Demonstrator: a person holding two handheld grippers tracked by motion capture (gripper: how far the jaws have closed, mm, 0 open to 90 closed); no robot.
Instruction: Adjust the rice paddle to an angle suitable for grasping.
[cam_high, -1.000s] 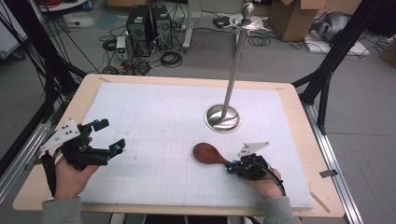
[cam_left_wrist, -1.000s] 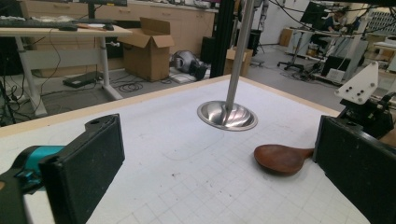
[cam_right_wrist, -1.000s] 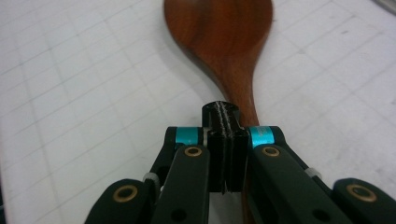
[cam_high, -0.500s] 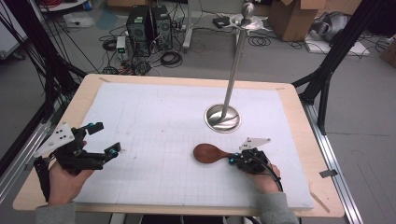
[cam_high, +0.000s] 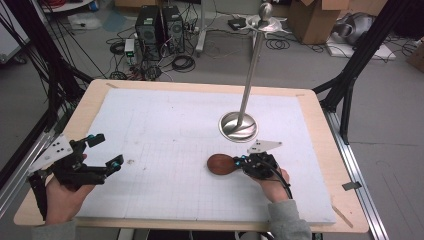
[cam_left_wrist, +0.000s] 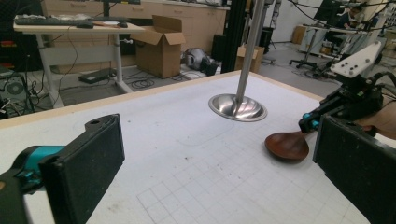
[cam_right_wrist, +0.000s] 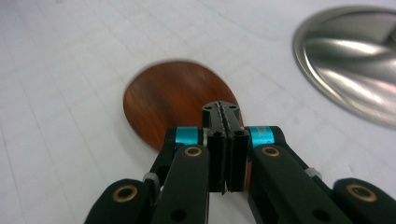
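Observation:
A dark brown wooden spoon (cam_high: 220, 164) lies right of centre on the white gridded mat, its bowl (cam_right_wrist: 173, 105) pointing left. My right gripper (cam_high: 243, 163) is shut on the spoon's handle, and the jaws hide the handle in the right gripper view (cam_right_wrist: 222, 112). In the left gripper view the spoon's bowl (cam_left_wrist: 287, 145) sits low on the mat. My left gripper (cam_high: 107, 150) stands open near the table's left front, well away from the spoon. Nothing lies between its wide-spread pads (cam_left_wrist: 88, 163).
A tall metal stand with a round dished base (cam_high: 239, 127) rises just beyond the spoon; its base (cam_right_wrist: 355, 60) is close to my right gripper. The mat lies on a wooden table (cam_high: 320, 150). Cables, computers and boxes are on the floor behind.
My right hand has shifted a little away from the near edge and slightly up, still holding the handle; the spoon's bowl stays in place. The left gripper has drifted slightly left.

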